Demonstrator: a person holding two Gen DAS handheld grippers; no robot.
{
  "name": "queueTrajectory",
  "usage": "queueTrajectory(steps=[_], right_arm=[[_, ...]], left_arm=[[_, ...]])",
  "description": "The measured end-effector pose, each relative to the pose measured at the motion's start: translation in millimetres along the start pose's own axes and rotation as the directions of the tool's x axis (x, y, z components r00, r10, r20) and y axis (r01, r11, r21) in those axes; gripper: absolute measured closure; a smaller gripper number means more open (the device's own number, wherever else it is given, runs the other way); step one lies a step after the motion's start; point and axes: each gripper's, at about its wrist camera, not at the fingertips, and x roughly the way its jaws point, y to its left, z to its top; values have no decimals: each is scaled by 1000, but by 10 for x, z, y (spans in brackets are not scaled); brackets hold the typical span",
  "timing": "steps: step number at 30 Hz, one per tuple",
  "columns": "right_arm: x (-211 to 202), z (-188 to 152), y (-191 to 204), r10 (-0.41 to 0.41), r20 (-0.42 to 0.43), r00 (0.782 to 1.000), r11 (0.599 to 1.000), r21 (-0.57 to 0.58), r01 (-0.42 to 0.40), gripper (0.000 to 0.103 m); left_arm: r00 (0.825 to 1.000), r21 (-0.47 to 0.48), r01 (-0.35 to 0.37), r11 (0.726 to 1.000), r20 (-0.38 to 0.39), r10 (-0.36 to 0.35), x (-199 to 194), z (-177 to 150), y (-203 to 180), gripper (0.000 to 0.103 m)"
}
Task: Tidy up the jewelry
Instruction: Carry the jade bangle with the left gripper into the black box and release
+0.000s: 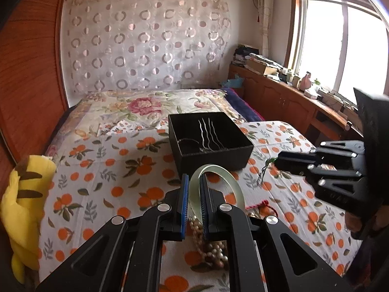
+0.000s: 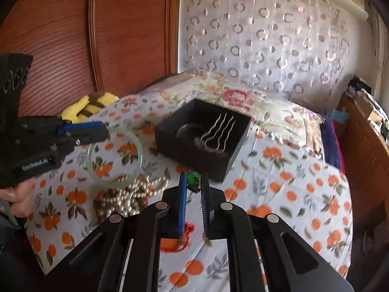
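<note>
My left gripper (image 1: 193, 182) is shut on a pale green bangle (image 1: 218, 174) and holds it above the bed, just in front of the open black box (image 1: 214, 157). The box holds silver wavy hairpins (image 1: 206, 132) and a thin chain. In the right wrist view the bangle (image 2: 115, 155) hangs from the left gripper (image 2: 102, 131), left of the box (image 2: 194, 155). My right gripper (image 2: 194, 182) is shut on a small green pendant (image 2: 193, 178), near the box's front corner. A heap of pearl and brown bead strings (image 2: 124, 198) lies under the bangle.
The bed has an orange-print sheet (image 1: 102, 170). A yellow plush toy (image 1: 24, 194) lies at its left edge. A red cord item (image 2: 181, 239) lies under the right gripper. A wooden wardrobe (image 2: 73, 36) stands left, a cluttered wooden sideboard (image 1: 291, 92) under the window.
</note>
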Motion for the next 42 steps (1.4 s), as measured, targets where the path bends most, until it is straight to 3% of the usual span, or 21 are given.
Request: queueTrajectory(steps=[9,16,24,42], right_arm=[[61,427,-209,-12,73,997,1000,-2,12,90],[325,577,-326,-13,64,998,1000,20,12,90],[601,521,-458,-9,15,1000,997,72,8,89],[340,179,-623,-9,35,999,992,123,5,85]], left_arm=[[1000,9,-27,1000,6,27,167,202,58,95],[999,7,-44,999,15,44,276,385,97,95],[998,7,-62,998,1,62,497,535,106,95],[997,18,-66,998,-36,66,1008,807,-23,95]])
